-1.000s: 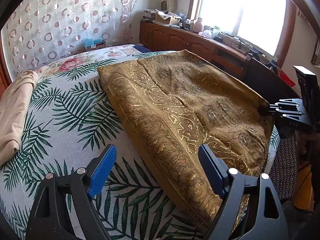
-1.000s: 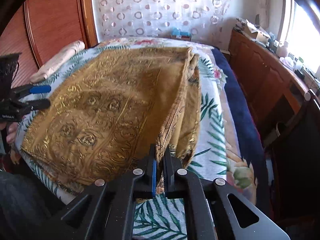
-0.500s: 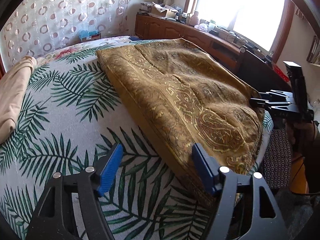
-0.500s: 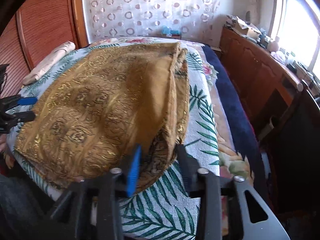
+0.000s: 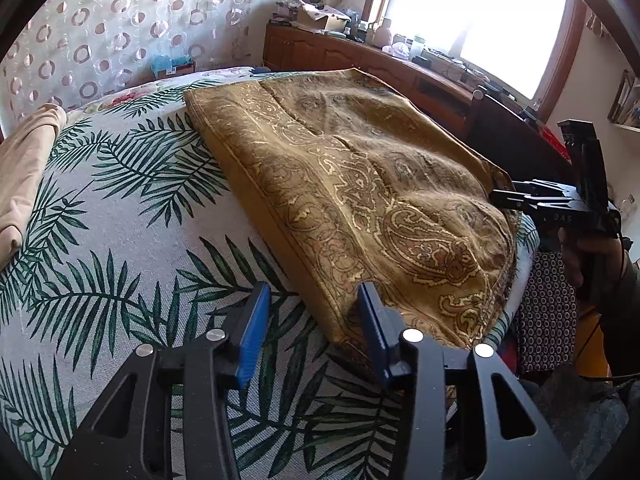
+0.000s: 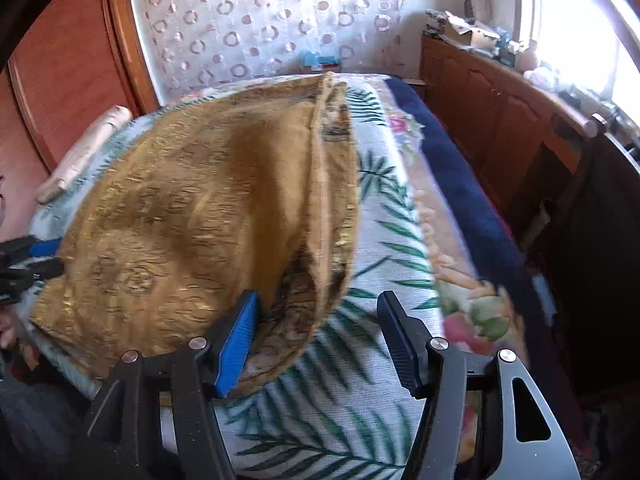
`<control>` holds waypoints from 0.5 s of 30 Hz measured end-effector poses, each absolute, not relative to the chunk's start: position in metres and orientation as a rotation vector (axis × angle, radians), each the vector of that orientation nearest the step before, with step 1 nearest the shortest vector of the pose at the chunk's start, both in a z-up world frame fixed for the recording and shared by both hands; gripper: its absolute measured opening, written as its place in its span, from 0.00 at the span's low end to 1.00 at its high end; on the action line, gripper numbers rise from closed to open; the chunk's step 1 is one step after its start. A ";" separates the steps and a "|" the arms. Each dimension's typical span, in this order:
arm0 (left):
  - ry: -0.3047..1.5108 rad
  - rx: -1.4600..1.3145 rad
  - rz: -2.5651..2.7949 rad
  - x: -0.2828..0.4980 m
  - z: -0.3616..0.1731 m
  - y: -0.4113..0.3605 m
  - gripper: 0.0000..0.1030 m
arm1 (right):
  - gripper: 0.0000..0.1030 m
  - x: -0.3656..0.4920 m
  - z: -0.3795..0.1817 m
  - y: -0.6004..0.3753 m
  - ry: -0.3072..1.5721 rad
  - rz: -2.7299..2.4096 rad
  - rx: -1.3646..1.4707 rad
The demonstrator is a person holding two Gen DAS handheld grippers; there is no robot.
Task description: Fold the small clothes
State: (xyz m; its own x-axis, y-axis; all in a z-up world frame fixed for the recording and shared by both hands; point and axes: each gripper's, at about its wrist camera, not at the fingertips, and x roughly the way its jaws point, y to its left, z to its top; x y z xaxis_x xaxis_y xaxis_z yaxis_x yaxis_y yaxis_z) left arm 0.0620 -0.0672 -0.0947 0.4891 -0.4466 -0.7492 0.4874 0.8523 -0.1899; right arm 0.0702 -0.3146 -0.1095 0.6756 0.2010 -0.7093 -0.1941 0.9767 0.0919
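Observation:
A folded mustard-gold paisley cloth lies on the palm-leaf bedspread. My left gripper is open, its jaws either side of the cloth's near corner, holding nothing. In the right wrist view the same cloth lies folded over, with its layered edge on the right. My right gripper is open and empty at the cloth's near right corner. It also shows at the right of the left wrist view, at the cloth's far edge. The left gripper shows at the left edge of the right wrist view.
A folded beige garment lies at the bed's left side. A wooden sideboard with clutter runs under the window. A navy blanket edge runs along the bed's right side. A wooden wardrobe stands behind.
My right gripper opened and let go of the cloth's corner, which now lies on the bed. My left gripper narrowed its opening and moved to the cloth's near corner.

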 end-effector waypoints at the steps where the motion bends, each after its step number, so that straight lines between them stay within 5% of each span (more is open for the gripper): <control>1: 0.894 0.049 -0.569 0.061 -0.095 -0.067 0.38 | 0.61 0.069 -0.110 -0.311 0.800 0.234 -0.001; 7: 0.891 0.038 -0.590 0.057 -0.095 -0.070 0.27 | 0.51 0.066 -0.114 -0.292 0.792 0.267 -0.059; 12: 0.896 0.026 -0.596 0.056 -0.095 -0.069 0.27 | 0.18 0.065 -0.115 -0.292 0.788 0.304 -0.038; 15: 0.891 0.041 -0.598 0.055 -0.095 -0.069 0.27 | 0.11 0.065 -0.114 -0.299 0.777 0.322 0.009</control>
